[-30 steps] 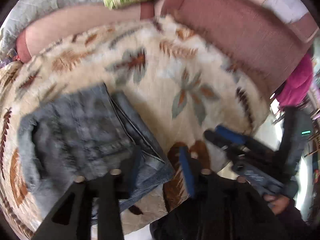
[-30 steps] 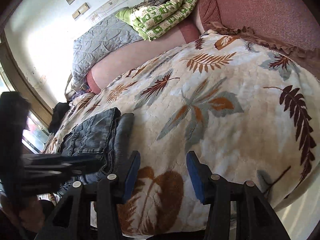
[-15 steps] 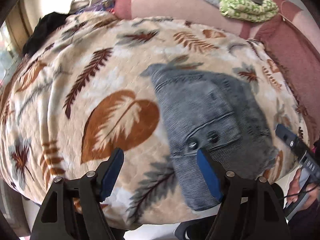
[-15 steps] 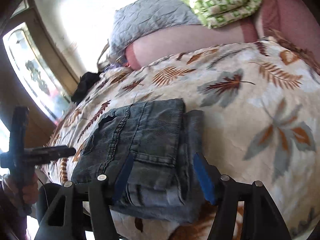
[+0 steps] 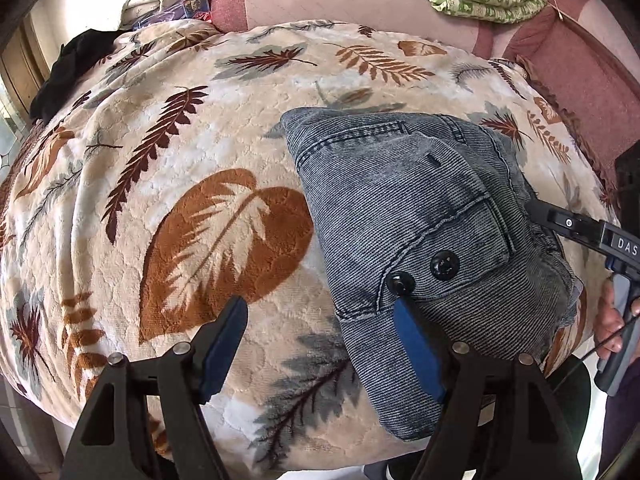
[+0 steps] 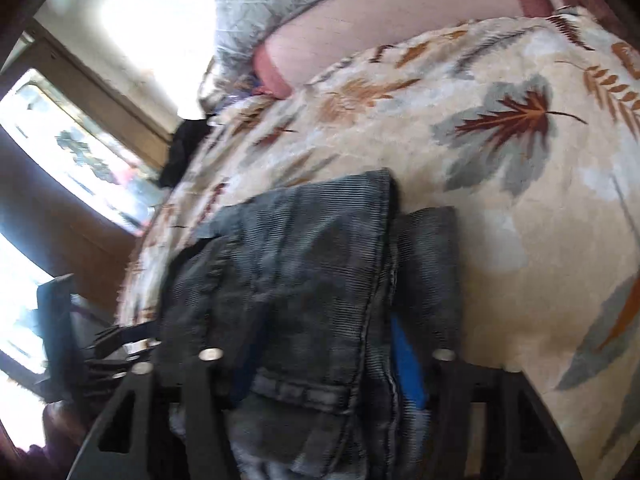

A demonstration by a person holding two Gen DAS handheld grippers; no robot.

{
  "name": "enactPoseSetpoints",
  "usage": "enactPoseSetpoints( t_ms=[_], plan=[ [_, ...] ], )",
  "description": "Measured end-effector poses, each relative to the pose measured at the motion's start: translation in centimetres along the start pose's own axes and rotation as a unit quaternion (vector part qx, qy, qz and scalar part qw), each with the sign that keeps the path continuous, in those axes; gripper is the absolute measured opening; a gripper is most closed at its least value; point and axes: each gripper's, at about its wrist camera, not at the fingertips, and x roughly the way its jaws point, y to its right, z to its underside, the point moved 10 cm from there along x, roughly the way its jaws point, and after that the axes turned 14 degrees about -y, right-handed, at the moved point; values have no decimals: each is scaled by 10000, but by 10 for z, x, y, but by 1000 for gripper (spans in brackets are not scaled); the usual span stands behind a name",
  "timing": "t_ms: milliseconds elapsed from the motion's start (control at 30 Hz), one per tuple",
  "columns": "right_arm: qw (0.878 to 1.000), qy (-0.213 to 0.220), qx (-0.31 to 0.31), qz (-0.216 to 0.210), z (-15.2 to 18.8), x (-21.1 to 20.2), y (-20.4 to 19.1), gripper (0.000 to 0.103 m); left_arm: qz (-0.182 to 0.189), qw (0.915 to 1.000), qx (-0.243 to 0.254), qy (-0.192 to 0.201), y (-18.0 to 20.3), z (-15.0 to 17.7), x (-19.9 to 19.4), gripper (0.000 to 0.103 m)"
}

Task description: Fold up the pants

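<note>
At lower right of the left wrist view, the folded grey-blue denim pants (image 5: 420, 232) are lying on the leaf-print fleece blanket (image 5: 192, 208). My left gripper (image 5: 320, 344) has swung beside them, jaws released, empty. My right gripper (image 6: 320, 364) is now closing around the bundle's edge, probably to shift it.

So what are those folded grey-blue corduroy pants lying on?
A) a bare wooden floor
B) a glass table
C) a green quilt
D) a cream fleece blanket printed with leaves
D: the folded grey-blue corduroy pants lie on the cream leaf-printed fleece blanket.
</note>
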Motion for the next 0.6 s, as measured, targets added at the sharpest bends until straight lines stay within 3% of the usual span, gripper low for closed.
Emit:
enactPoseSetpoints(
  t_ms=[100,267,367,533,600],
  plan=[
    [9990,48,-244,362,6,-10,-13,7,-38,10000,-51,10,-3,1,-3,76],
    [9973,627,-277,251,13,-51,-33,3,-157,9996,80,224,3,0,-16,76],
    [9949,860,-132,519,19,-66,-24,3,-281,9989,272,265,16,-2,-16,76],
    [9907,612,354,1164,35,-46,21,3,-893,9920,829,324,40,-1,6,76],
    [9897,408,651,1205,43,-33,42,3,-950,9912,862,321,40,-1,6,76]
  ],
)
